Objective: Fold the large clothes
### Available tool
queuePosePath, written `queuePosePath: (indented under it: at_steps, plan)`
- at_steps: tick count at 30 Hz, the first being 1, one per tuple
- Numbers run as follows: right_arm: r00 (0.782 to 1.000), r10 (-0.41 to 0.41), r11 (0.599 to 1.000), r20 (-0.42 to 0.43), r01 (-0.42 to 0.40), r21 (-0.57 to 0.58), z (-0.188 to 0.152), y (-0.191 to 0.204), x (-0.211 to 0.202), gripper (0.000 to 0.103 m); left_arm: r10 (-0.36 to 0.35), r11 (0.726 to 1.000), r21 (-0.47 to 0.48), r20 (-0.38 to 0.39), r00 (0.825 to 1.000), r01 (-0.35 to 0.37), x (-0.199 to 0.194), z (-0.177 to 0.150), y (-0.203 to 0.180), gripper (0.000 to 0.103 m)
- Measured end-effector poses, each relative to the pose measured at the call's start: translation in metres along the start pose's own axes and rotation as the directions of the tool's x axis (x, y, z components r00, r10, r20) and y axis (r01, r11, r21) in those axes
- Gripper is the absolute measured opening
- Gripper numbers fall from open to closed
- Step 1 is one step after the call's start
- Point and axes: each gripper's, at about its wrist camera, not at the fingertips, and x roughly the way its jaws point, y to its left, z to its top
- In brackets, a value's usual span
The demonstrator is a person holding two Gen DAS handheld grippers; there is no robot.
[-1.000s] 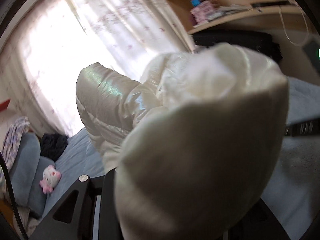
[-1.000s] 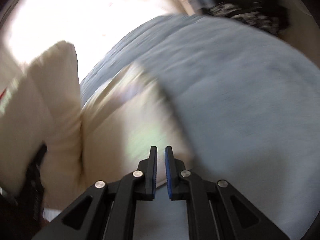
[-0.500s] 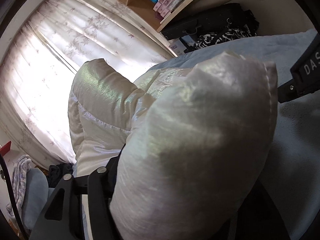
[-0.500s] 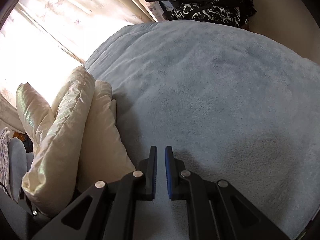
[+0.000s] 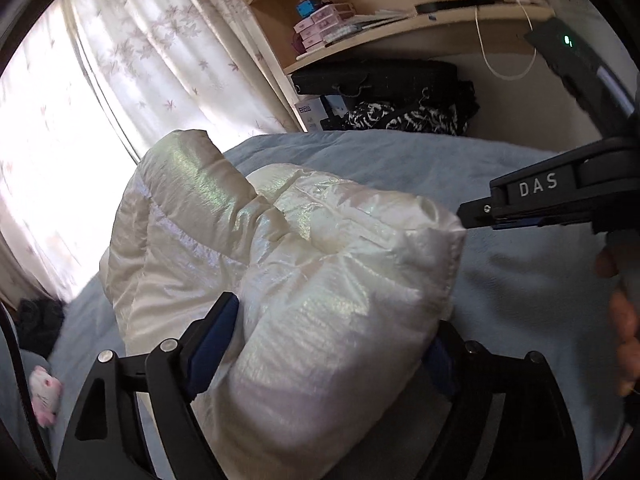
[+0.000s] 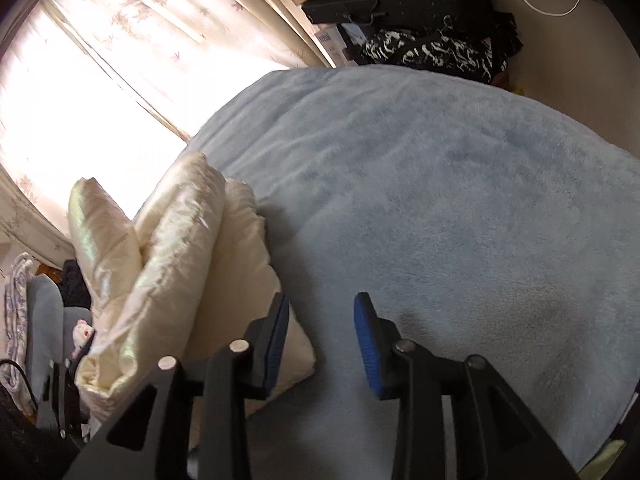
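A shiny cream puffer jacket [image 5: 312, 288] lies folded in a thick bundle on the light blue bed blanket [image 5: 500, 280]. My left gripper [image 5: 332, 332] has its jaws wide apart around the bundle's near end; the blue pads [image 5: 212, 336] touch its sides. In the right wrist view the jacket [image 6: 168, 280] sits at the left, stacked in layers. My right gripper [image 6: 320, 328] is open and empty over the blanket [image 6: 440, 200], its left finger beside the jacket's edge. The right gripper also shows in the left wrist view [image 5: 472, 214] near the jacket's right corner.
A curtained bright window [image 5: 80, 120] is at the left. Wooden shelves [image 5: 360, 20] and a black case [image 5: 376, 76] with patterned clothes [image 5: 400, 116] stand beyond the bed's far edge. A pink plush toy [image 5: 44, 392] and pillows [image 6: 44, 320] lie at the left.
My right gripper has opened from shut. My left gripper's jaws have spread wider around the jacket bundle, and the bundle has come down onto the bed.
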Motion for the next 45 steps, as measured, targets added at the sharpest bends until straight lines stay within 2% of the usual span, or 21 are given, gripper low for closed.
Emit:
queuePosePath:
  at_steps: [1,6,9,11,13,15,17,19,22,24,26,27,28,29,30,32,34,38,41,43,45]
  plan:
    - [1.000,0.009,1.000,0.008,-0.009,-0.001,0.001,0.003,-0.004,0.034,-0.011,1.000,-0.015,-0.001,1.000,0.011,0.003,0.006,0.003,0.083]
    - [0.997,0.050,0.999,0.060,-0.049,-0.022,0.007,0.023,-0.026,0.037,-0.071,0.990,-0.121,0.029,0.997,0.074,-0.036,0.000,0.039,0.083]
    - [0.992,0.098,0.994,0.083,-0.094,-0.051,0.014,0.045,-0.040,0.051,-0.069,0.977,-0.199,0.050,0.996,0.078,-0.064,-0.010,0.072,0.083]
    - [0.984,0.146,0.986,0.100,-0.137,-0.098,0.020,0.067,-0.050,0.059,-0.058,0.964,-0.258,0.050,0.997,0.069,-0.069,-0.012,0.098,0.083]
    - [0.976,0.195,0.970,0.094,-0.177,-0.168,0.026,0.092,-0.053,0.077,-0.038,0.946,-0.321,0.033,0.999,0.047,-0.067,-0.019,0.125,0.083]
    - [0.971,0.237,0.940,0.036,-0.219,-0.261,0.034,0.124,-0.045,0.082,-0.011,0.926,-0.378,-0.012,1.000,0.006,-0.055,-0.026,0.148,0.083]
    - [0.965,0.258,0.902,-0.039,-0.255,-0.348,0.042,0.154,-0.027,0.082,-0.031,0.899,-0.439,-0.049,0.998,0.006,-0.030,-0.032,0.169,0.083]
    - [0.965,0.236,0.858,-0.110,-0.260,-0.443,0.049,0.184,-0.002,0.082,-0.067,0.854,-0.521,-0.101,0.993,0.005,-0.005,-0.045,0.193,0.083]
    - [0.965,0.169,0.775,-0.200,-0.256,-0.578,0.057,0.220,0.039,0.082,-0.127,0.805,-0.593,-0.148,0.981,0.015,0.029,-0.060,0.215,0.083]
    - [0.972,0.110,0.739,-0.207,-0.219,-0.638,0.059,0.232,0.061,0.082,-0.148,0.790,-0.613,-0.172,0.974,0.012,0.046,-0.065,0.221,0.083]
    - [0.975,0.059,0.720,-0.216,-0.192,-0.667,0.060,0.235,0.082,0.082,-0.153,0.789,-0.615,-0.184,0.971,0.008,0.061,-0.066,0.223,0.083]
    - [0.971,0.053,0.708,-0.235,-0.202,-0.676,0.061,0.235,0.091,0.079,-0.154,0.790,-0.613,-0.189,0.970,0.006,0.068,-0.064,0.223,0.083]
    - [0.967,0.064,0.697,-0.245,-0.218,-0.682,0.060,0.234,0.098,0.057,-0.156,0.792,-0.610,-0.188,0.970,0.010,0.074,-0.060,0.222,0.083]
    - [0.958,0.093,0.674,-0.271,-0.261,-0.691,0.059,0.232,0.103,0.044,-0.155,0.795,-0.607,-0.182,0.971,0.013,0.078,-0.057,0.221,0.083]
    - [0.955,0.108,0.662,-0.277,-0.277,-0.697,0.058,0.230,0.105,0.035,-0.145,0.800,-0.600,-0.174,0.974,0.012,0.079,-0.051,0.219,0.083]
    - [0.968,0.134,0.651,-0.211,-0.246,-0.718,0.058,0.226,0.099,0.027,-0.114,0.811,-0.585,-0.155,0.981,0.002,0.083,-0.036,0.217,0.083]
    - [0.972,0.185,0.664,-0.144,-0.231,-0.711,0.063,0.218,0.086,0.023,-0.070,0.810,-0.586,-0.145,0.987,-0.028,0.090,-0.020,0.213,0.083]
    - [0.979,0.190,0.758,-0.078,-0.196,-0.622,0.073,0.178,0.093,0.023,-0.095,0.795,-0.607,-0.106,0.990,0.012,0.113,0.004,0.199,0.083]
    - [0.981,0.180,0.813,-0.079,-0.193,-0.549,0.074,0.149,0.111,0.025,-0.096,0.825,-0.565,-0.111,0.989,0.017,0.130,0.019,0.176,0.083]
    - [0.981,0.179,0.834,-0.076,-0.192,-0.517,0.074,0.137,0.120,0.030,-0.059,0.858,-0.513,-0.130,0.990,-0.016,0.139,0.024,0.161,0.083]
    - [0.975,0.196,0.858,-0.104,-0.222,-0.463,0.074,0.128,0.134,0.034,-0.037,0.876,-0.480,-0.149,0.988,-0.040,0.147,0.022,0.155,0.083]
